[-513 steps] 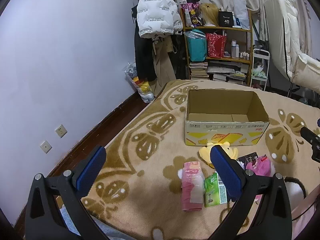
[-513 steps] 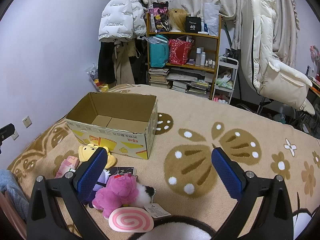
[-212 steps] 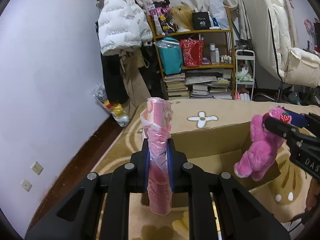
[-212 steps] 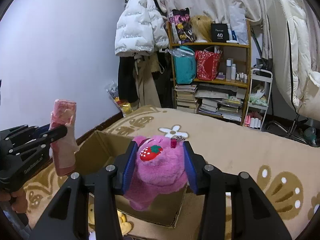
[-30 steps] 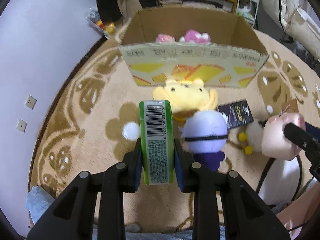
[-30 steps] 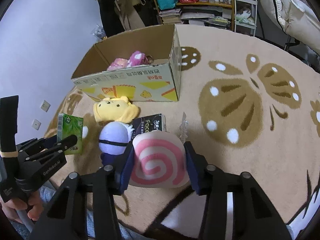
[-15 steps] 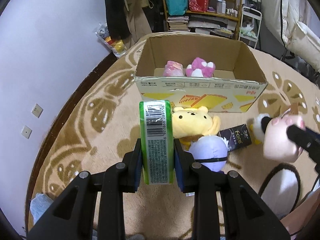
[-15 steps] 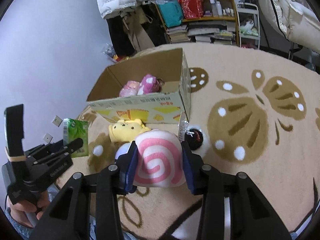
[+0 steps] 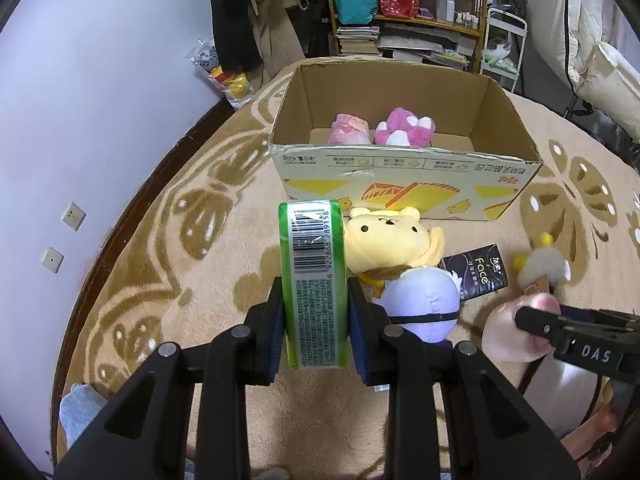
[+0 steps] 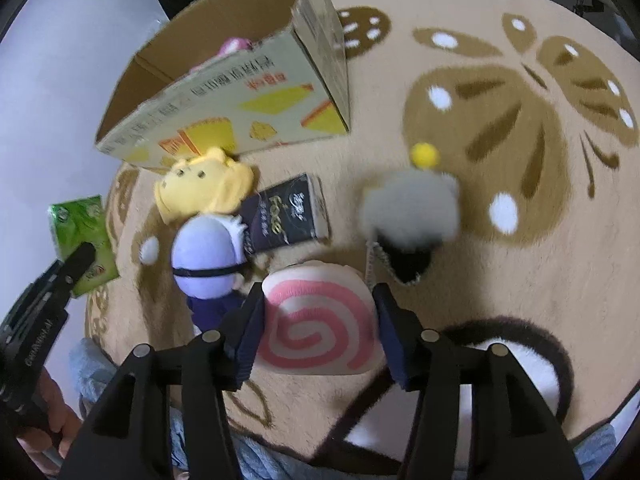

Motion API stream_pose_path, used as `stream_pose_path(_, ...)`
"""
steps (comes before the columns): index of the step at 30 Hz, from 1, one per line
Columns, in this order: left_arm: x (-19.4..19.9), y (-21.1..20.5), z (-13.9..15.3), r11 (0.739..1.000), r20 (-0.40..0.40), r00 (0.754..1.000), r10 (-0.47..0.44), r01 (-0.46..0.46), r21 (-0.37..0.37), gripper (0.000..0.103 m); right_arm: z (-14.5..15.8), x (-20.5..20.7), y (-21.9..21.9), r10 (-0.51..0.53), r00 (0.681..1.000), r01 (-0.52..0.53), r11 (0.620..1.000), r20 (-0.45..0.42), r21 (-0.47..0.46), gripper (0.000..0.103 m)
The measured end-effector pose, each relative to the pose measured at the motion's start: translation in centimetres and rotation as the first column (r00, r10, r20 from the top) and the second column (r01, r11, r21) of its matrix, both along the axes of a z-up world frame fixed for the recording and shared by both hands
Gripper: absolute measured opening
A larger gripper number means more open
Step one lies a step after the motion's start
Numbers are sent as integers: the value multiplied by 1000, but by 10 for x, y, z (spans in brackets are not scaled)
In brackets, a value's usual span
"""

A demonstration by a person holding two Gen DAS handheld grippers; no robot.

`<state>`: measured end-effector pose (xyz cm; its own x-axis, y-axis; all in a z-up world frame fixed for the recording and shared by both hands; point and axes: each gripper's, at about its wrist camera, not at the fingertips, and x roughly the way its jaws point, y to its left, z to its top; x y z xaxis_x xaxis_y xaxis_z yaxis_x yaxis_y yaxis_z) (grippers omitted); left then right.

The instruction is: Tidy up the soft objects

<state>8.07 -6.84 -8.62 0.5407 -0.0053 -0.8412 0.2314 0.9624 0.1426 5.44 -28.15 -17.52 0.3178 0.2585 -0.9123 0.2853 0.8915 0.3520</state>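
Note:
My left gripper (image 9: 316,334) is shut on a green tissue pack (image 9: 314,280), held upright above the rug; the pack also shows in the right wrist view (image 10: 82,236). My right gripper (image 10: 318,328) is shut on a pink swirl-roll plush (image 10: 316,326), seen from the side in the left wrist view (image 9: 516,330). The open cardboard box (image 9: 404,164) stands ahead and holds a pink pack (image 9: 349,130) and a pink plush (image 9: 404,128). On the rug lie a yellow bear plush (image 9: 386,240), a purple-headed doll (image 9: 418,306), a black Face pack (image 9: 478,276) and a grey fluffy toy (image 10: 410,210).
A patterned beige rug (image 9: 192,264) covers the floor. A white wall (image 9: 100,80) runs along the left. A shelf with bags and books (image 9: 404,12) and hanging coats stand behind the box. A pale armchair (image 9: 600,52) is at the far right.
The right gripper has tilted downward with the swirl plush, now looking at the rug and toys. The left gripper has come a little closer to the box with the green pack.

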Motion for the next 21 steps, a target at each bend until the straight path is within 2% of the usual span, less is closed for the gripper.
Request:
stream_pose_path(5, 1, 1, 0, 1000, -1, 1000, 6, -6, -7, 27, -2, -2, 9, 39, 999, -39, 999, -30, -17, 62)
stream_pose_path(7, 0, 1, 1, 1000, -1, 1000, 3, -3, -7, 27, 1, -3, 15, 57, 998, -58, 997, -22, -48, 68)
stream_pose_path(9, 0, 1, 1, 1000, 0, 1000, 4, -4, -5, 27, 6, -5, 18, 69, 998, -69, 996, -4, -63, 84)
stream_pose_path(10, 0, 1, 1, 1000, 0, 1000, 5, -5, -6, 27, 7, -6, 18, 72, 997, -71, 995, 4, -64, 86)
stream_pose_path(15, 0, 1, 1, 1000, -1, 1000, 8, -8, -9, 27, 10, -10, 19, 63, 998, -64, 994, -11, -91, 86)
stream_pose_path(19, 0, 1, 1, 1000, -4, 1000, 7, -7, -8, 27, 34, -19, 20, 51, 995, -35, 984, 91, -172, 86)
stream_pose_path(21, 0, 1, 1, 1000, -3, 1000, 7, -7, -9, 27, 38, -21, 21, 78, 991, -61, 986, 109, -153, 86)
